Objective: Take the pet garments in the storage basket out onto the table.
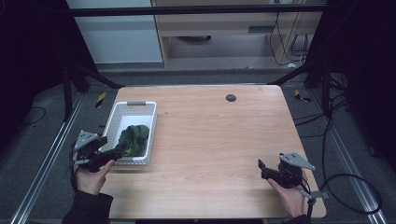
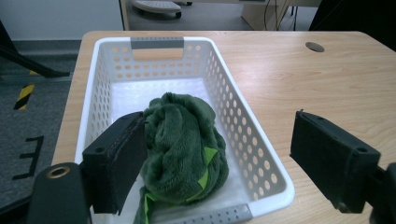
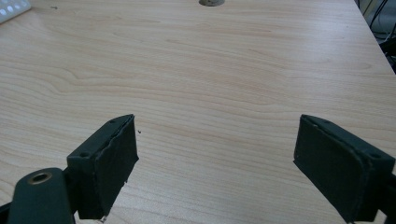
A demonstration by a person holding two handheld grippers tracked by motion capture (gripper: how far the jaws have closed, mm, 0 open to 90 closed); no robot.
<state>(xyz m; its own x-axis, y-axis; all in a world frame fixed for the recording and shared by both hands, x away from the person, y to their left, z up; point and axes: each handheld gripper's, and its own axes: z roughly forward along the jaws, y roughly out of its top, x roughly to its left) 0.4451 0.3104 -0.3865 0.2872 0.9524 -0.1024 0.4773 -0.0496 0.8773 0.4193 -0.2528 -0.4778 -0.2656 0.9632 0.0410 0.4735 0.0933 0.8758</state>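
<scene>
A wooden bench (image 1: 210, 140) stands in a dim room with a grey floor around it. The left claw (image 1: 122, 148) is wide open at the near end of a white basket (image 1: 140, 108) by the bench's left edge. One jaw sits inside the basket beside a fluffy green cloth (image 2: 184, 140); the other is over the bare wood outside. The cloth lies bunched up in the basket's near half. The right claw (image 1: 262, 166) is wide open too, low over the bench near the near right corner, holding nothing.
</scene>
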